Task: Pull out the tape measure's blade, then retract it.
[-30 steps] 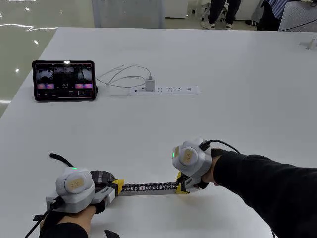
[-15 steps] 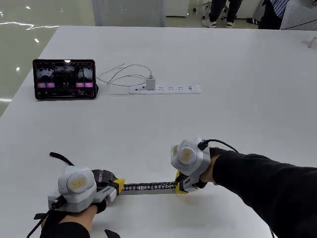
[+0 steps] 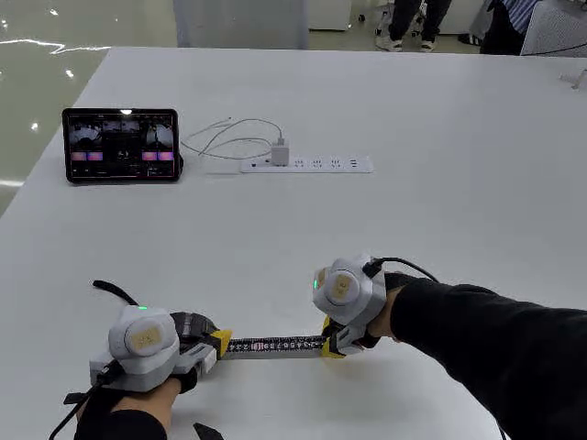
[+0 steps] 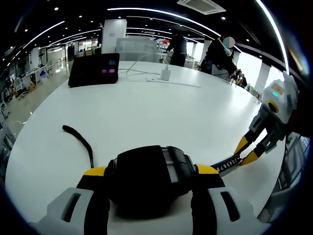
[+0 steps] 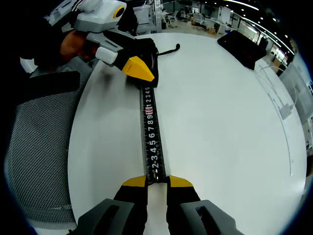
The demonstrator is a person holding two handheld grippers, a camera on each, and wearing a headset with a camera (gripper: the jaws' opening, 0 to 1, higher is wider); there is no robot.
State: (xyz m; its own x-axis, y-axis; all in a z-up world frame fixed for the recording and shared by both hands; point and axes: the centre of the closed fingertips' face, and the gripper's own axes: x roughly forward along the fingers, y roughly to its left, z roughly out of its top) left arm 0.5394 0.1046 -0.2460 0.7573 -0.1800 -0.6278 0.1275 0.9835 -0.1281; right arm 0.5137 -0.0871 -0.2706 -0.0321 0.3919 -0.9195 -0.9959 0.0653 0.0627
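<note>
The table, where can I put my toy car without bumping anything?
Lots of bare table on the right, past the power strip. Also the wide middle patch between the tablet and the tape measure. It is crowded at the near edge, where the left claw holds the tape measure and the right claw pinches its blade.

Open office: desk rows point(image 5: 195, 14), strip lights point(image 4: 146, 9)
</note>
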